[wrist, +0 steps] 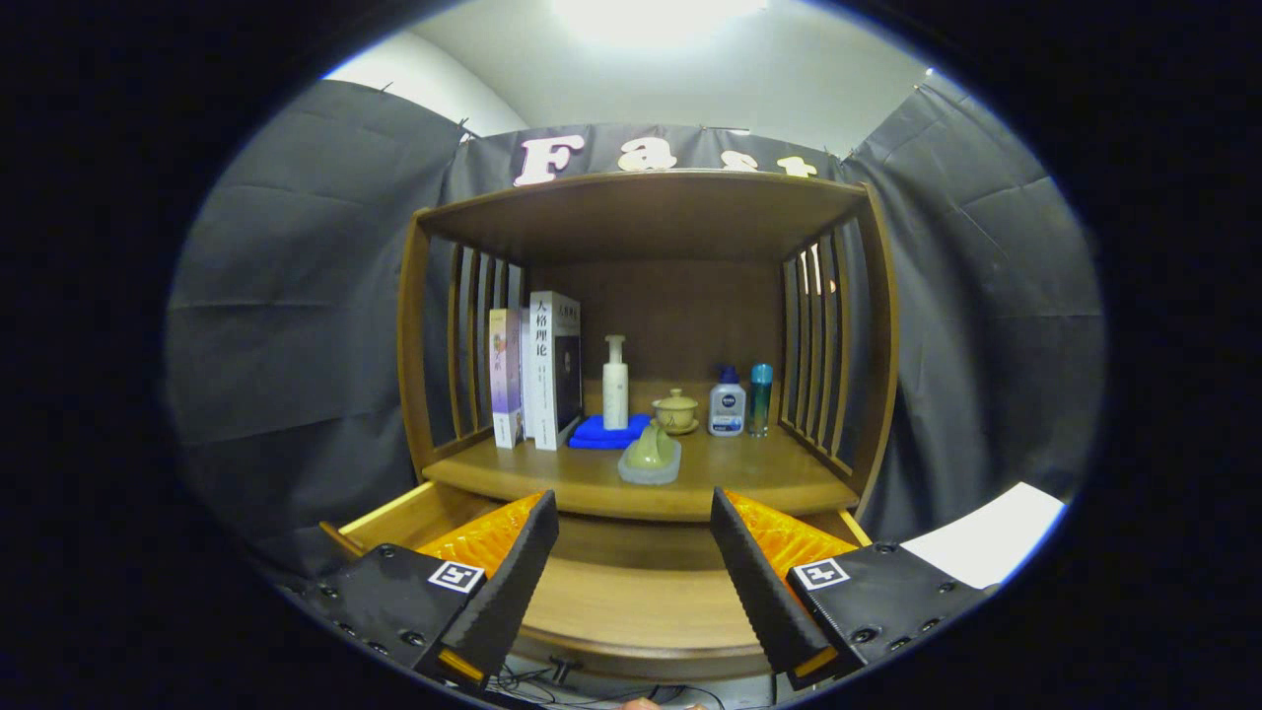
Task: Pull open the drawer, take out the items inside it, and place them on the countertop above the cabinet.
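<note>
Right, the wooden cabinet (pixel 646 335) stands square ahead of the gripper (pixel 633 572), whose jaws are wide apart with nothing held between them. Below the countertop (pixel 749 473) the drawer (pixel 631 592) is pulled out, and its bare wooden floor lies between and just beneath the fingers; from what shows of it, I can make out no item left inside, though the fingers cover its two sides.

What could go wrong from here? My guess is a hidden item in those covered corners gets missed. The other danger sits on the countertop itself: the pale green item on its grey base (pixel 650 456) rests close to the front edge, just above the open drawer, so a careless rise of the fingers could knock it back in or off to the floor.

Behind it the shelf is crowded: the books (pixel 537 370) stand at the left, the tall white bottle (pixel 615 383) sits on a blue cloth (pixel 592 432), then a lidded cup (pixel 676 410), a small white bottle (pixel 727 402) and a teal bottle (pixel 760 398), all upright and easy to topple
</note>
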Tool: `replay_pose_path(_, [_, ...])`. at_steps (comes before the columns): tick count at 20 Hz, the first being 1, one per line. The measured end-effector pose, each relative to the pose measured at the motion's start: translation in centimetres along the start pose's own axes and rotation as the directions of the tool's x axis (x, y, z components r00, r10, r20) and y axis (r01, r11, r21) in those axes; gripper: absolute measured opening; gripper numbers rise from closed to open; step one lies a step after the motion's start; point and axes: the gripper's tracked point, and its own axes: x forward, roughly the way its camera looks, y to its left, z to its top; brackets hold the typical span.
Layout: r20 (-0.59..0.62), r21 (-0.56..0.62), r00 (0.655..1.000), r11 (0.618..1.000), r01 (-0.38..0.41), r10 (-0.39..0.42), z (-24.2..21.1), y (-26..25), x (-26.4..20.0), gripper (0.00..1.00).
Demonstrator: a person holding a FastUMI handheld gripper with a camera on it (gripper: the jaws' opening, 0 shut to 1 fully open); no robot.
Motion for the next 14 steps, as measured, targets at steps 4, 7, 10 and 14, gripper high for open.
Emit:
replay_pose_path(4, [-0.028, -0.081, 0.999, 0.997, 0.013, -0.016, -3.4, 0.6, 0.4, 0.98])
replay_pose_path(7, [-0.037, -0.049, 0.999, 0.999, 0.000, -0.002, -5.3, 1.6, -0.7, 0.98])
replay_pose_path(10, [-0.035, -0.013, 0.999, 1.000, -0.007, 0.006, -6.6, 2.4, -1.6, 0.98])
replay_pose_path(14, [-0.075, -0.021, 0.997, 1.000, -0.006, 0.005, -9.3, 3.2, -1.6, 0.99])
